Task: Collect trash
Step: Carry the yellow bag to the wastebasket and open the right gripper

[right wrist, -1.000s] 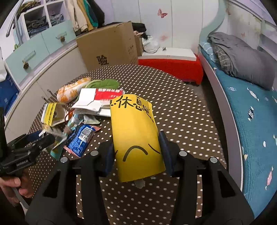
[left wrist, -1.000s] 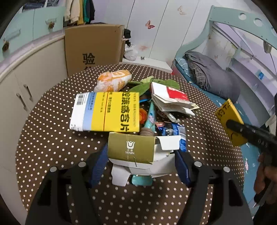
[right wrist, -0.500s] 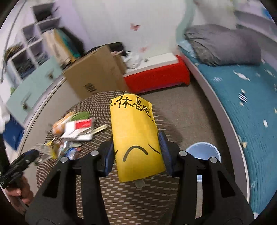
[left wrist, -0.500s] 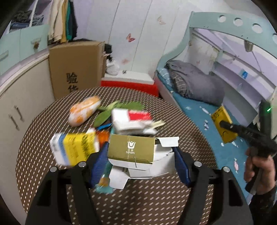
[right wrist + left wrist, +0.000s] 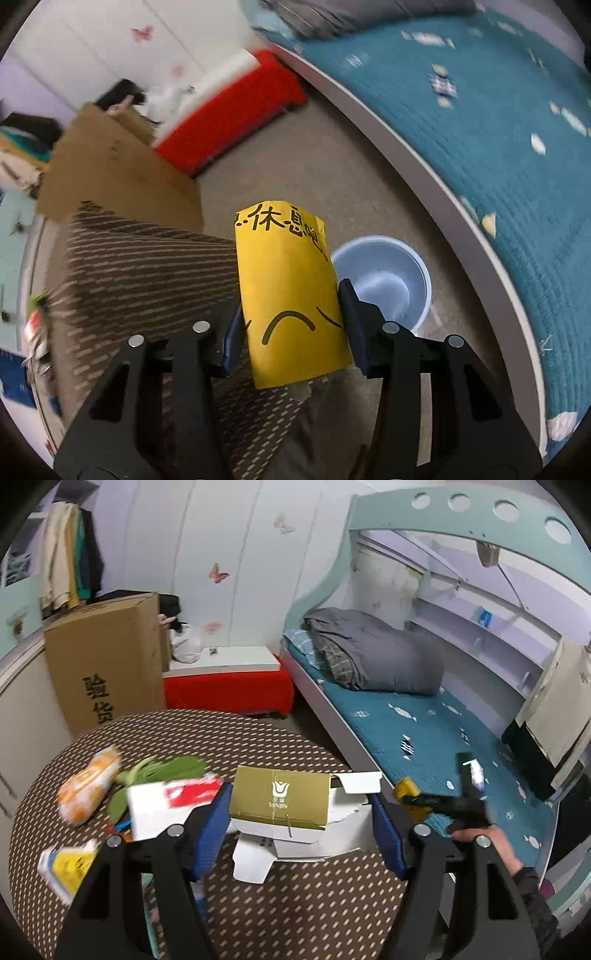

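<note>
Two pieces of trash are in the air at once! The left gripper (image 5: 299, 819) is clamped on a gold-and-white carton (image 5: 291, 808), flaps hanging open, lifted above the dotted round table (image 5: 280, 915). The right gripper (image 5: 291, 332) squeezes a yellow paper sleeve (image 5: 288, 291) with black lettering, out past the table's right edge with the pale blue bin (image 5: 384, 280) on the floor just beyond it, near the bed (image 5: 480, 122). Nothing shows inside that bin as far as I can tell, so this looks like early going. Plenty left on the far-left table: an orange snack bag (image 5: 88, 786), green leaves (image 5: 162, 771), a red-and-white packet (image 5: 173, 801) and a yellow box (image 5: 66, 867).
</note>
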Motion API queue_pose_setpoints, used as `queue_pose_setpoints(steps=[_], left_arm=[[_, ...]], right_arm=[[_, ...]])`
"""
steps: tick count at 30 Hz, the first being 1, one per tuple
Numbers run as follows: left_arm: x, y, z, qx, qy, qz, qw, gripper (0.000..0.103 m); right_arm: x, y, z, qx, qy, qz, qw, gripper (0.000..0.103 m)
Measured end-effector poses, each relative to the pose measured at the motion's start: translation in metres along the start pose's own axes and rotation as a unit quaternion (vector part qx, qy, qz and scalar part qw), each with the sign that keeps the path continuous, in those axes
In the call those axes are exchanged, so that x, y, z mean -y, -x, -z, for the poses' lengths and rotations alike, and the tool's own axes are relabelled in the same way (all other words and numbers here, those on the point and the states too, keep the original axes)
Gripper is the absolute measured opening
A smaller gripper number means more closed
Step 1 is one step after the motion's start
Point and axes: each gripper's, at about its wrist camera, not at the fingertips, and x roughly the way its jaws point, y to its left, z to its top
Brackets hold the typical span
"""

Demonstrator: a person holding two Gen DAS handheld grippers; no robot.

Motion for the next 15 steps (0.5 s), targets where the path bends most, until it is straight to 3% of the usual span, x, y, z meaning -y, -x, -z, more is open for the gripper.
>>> queue_pose_setpoints(steps=[5,8,9,15], left_arm=[[0.03,-0.039,-0.015,-0.023,-0.027,0.021,0.9992,0.069],[0.052,-0.067,-0.024,-0.043,-0.044,0.041,0.9973,0.069],[0.061,-0.078,-0.026,-0.053,-0.049,0.05,0.9961,0.069],[0.106,-0.133,-0.029,-0.095,-0.077,0.079,0.9893,0.069]], right_arm=[[0.032,-0.051,-0.009,-0.029,-0.039,0.007,0.999,0.053],[0.056,-0.072,-0.012,-0.04,-0.075,-0.001,0.996,0.079],[0.065,-0.074,-0.012,-0.037,-0.092,0.004,0.995,0.081],[0.08,-0.03,-0.004,0.015,-0.11,-0.009,0.994,0.084]])
